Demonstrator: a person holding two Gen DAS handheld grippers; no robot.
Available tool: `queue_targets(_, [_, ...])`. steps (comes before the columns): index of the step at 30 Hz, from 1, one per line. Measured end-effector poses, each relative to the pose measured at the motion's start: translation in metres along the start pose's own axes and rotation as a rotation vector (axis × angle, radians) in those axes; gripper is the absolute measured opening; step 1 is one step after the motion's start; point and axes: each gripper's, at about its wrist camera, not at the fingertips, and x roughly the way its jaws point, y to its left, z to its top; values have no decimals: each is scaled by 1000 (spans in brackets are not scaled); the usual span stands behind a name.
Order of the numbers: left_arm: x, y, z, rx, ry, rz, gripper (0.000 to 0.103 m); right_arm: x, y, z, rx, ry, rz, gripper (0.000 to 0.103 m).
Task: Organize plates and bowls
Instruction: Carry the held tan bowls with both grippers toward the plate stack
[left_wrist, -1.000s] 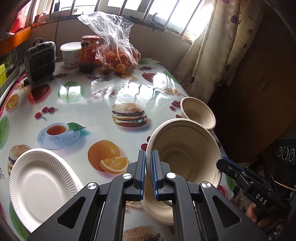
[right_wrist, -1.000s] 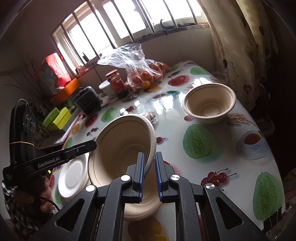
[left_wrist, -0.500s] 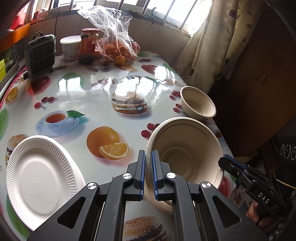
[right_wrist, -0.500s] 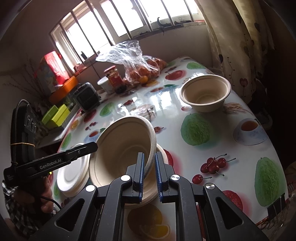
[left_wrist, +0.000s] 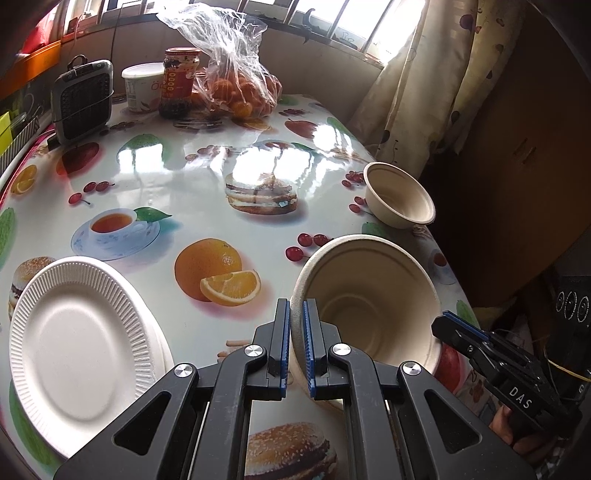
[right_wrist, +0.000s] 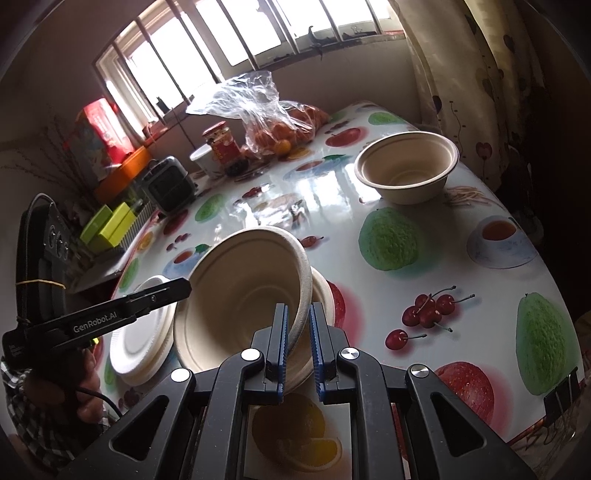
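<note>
Tilted bowl (left_wrist: 369, 314) held over the table's near edge, nested loosely against a second bowl beneath — left gripper (left_wrist: 294, 339) clamped on its left rim. Right gripper (right_wrist: 297, 345) straddling the opposite rim with a visible gap on one side, apparently loosened rather than pinching. Third bowl (right_wrist: 406, 171) well apart near the curtain; plates (left_wrist: 77, 347) stacked at left. Best levelled before release — lowered squarely into the bowl under it, rims aligned, so nothing tips off the table (left_wrist: 192, 166)

right hand-held gripper (right_wrist: 298, 345) jaws parted, tilted bowl (right_wrist: 243, 291) rim loose
</note>
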Motion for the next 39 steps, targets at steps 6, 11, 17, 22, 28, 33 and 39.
queue_targets(6, [4,0,-3,-1,13,2,7,3,-2,-3,6,9,-4,12])
queue_targets(11, [7,0,-3,-1,21,4,7,6,-4,-5,12,16,-7,12])
queue_targets(17, [9,-1,-3,-2,26,8,7,9,-7,-6,16,23,-8,12])
queue_targets(22, [11,-1,-4,0,33,11,7,9,-8,-7,18,25,-8,12])
queue_targets(28, [13,1,-4,-4,38,13,7,11,-9,-9,20,28,-9,12])
queue_targets(33, [14,2,-5,-7,43,15,7,12,-9,-10,22,31,-12,12])
queue_targets(39, [16,3,-4,-10,43,17,7,13,-9,-12,22,32,-14,12])
